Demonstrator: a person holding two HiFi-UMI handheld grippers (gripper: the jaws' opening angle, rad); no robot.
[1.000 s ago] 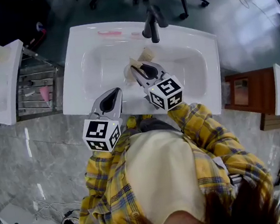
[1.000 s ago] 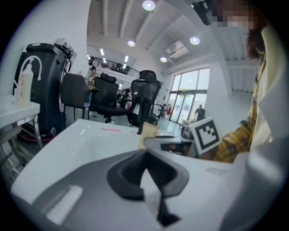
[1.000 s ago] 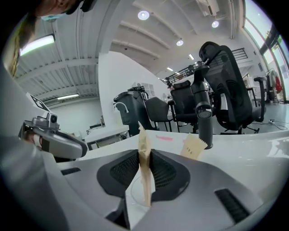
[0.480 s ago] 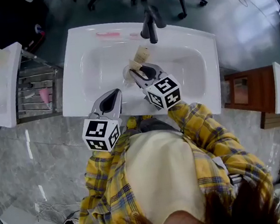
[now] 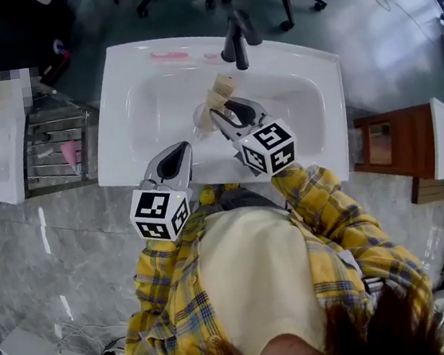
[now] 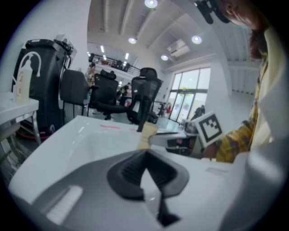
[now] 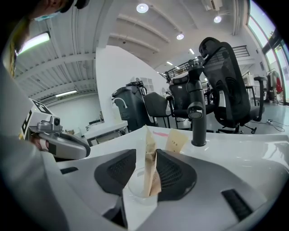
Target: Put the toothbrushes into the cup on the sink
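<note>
Sink (image 5: pixel 117 105): white, with a black faucet (image 5: pixel 236 41) at the middle of the far rim.

Cup (image 5: pixel 201 120): clear, standing upright in the basin, near of the faucet and a little left of it.

Toothbrushes (image 5: pixel 220 92): two are seen, each in a tan paper pack, standing tilted in the cup with their tops leaning toward the faucet. In the right gripper view the nearer pack (image 7: pixel 149 158) rises between the pads; the other (image 7: pixel 176 140) stands just behind it, far side.

Right tool (image 5: pixel 223 110): held over the basin at the cup. Its jaws are apart and opening. The nearer pack is seen between them, close against the right-hand pad; whether that pad touches it cannot be told. The left-hand pad is clear of the pack.

Left tool (image 5: pixel 177 149): held over the near rim of the sink, left of the right tool and apart from the cup. Its jaws are seen together in its own view (image 6: pixel 145 155), with nothing between them.

A pink item (image 5: pixel 171 54) is noted lying on the far rim, left of the faucet; what it is cannot be told.
</note>
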